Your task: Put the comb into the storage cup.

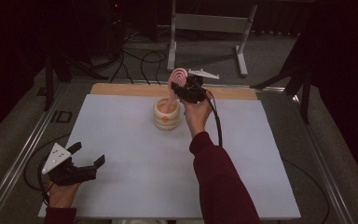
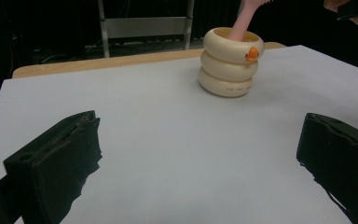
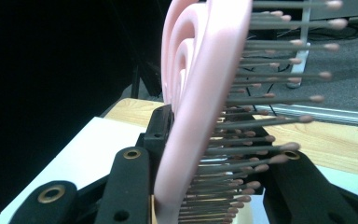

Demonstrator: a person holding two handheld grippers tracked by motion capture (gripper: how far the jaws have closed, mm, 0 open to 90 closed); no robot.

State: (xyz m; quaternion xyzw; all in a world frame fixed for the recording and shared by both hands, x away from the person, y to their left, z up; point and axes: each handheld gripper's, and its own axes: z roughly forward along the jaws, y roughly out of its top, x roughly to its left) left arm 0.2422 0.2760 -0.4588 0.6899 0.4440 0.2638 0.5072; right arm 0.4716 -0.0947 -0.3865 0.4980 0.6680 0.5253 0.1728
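A pink hairbrush (image 1: 178,77) stands tilted with its handle down inside a cream ringed cup (image 1: 167,114) that has an orange beak on its front. My right gripper (image 1: 182,86) is shut on the brush head, just above the cup. In the right gripper view the pink head (image 3: 196,93) and its bristles sit between my right gripper's (image 3: 209,172) black jaws. My left gripper (image 1: 88,154) rests at the near left corner of the sheet, open and holding nothing. From the left gripper (image 2: 200,128) view, the cup (image 2: 230,65) and the brush handle (image 2: 242,21) are far ahead.
A white sheet (image 1: 135,154) covers the table, with a wooden strip (image 1: 121,88) bare along the far edge. A metal stand (image 1: 209,23) and cables (image 1: 140,60) lie on the floor beyond. Metal rails (image 1: 23,154) run along the table's sides.
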